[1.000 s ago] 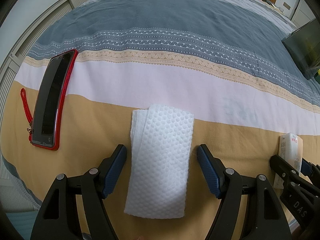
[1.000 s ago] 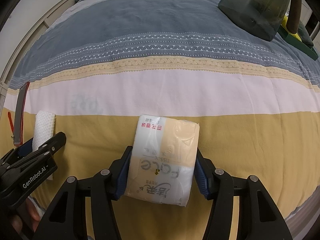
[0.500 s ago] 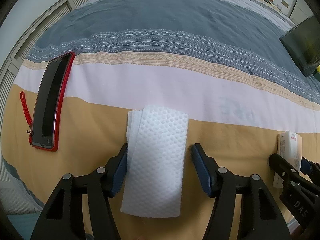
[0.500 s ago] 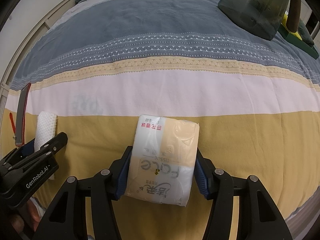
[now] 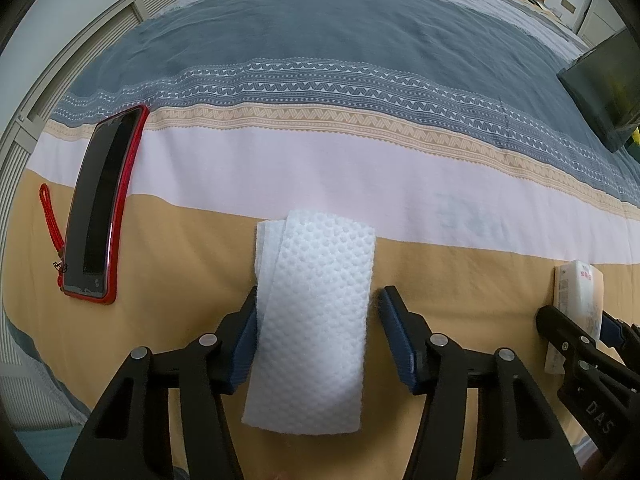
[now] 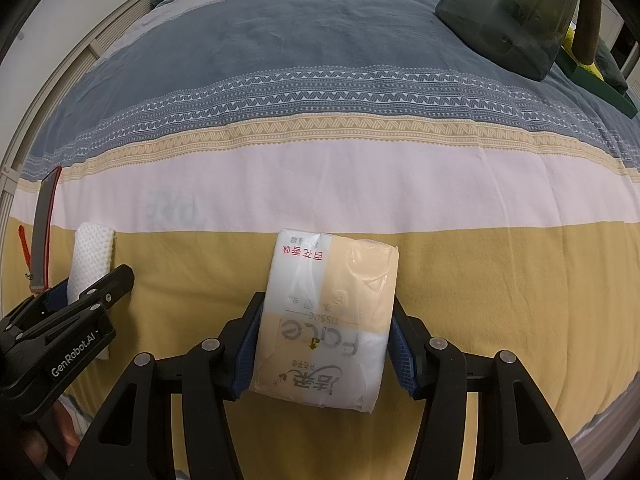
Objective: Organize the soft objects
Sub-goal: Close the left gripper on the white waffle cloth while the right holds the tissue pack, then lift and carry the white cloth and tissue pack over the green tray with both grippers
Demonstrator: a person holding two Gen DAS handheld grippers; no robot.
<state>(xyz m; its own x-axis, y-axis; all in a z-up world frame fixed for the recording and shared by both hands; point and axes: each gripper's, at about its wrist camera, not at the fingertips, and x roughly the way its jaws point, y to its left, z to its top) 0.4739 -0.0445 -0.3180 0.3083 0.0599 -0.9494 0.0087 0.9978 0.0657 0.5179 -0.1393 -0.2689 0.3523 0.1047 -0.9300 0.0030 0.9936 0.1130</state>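
We saw a white, dimple-textured folded cloth (image 5: 316, 316) lying flat on the mustard band of the striped bedspread (image 5: 360, 80), its long axis running from 6 to 12 o'clock in the left wrist view. The left gripper (image 5: 318, 332) straddled it, jaws closing: the left blue pad touched the cloth's edge, while a narrow gap remained at the right pad. A second layer of the cloth peeked out at its upper left corner.

In the right wrist view, a rectangular plastic-wrapped tissue pack in cream and white (image 6: 328, 320) lay the same way, long axis toward 12 o'clock, printed text upside down to us. The right gripper (image 6: 326, 340) was clamped on its two long sides.

At 9 o'clock of the cloth, well apart, lay a black phone in a red case (image 5: 100, 208) with a red wrist cord (image 5: 52, 220). The bedspread stretched open toward 12 o'clock. A dark translucent container (image 6: 516, 12) sat at 1 o'clock in the right view, partly cut off; the items behind it were hard to make out. The bed's near edge fell away beneath both grippers.
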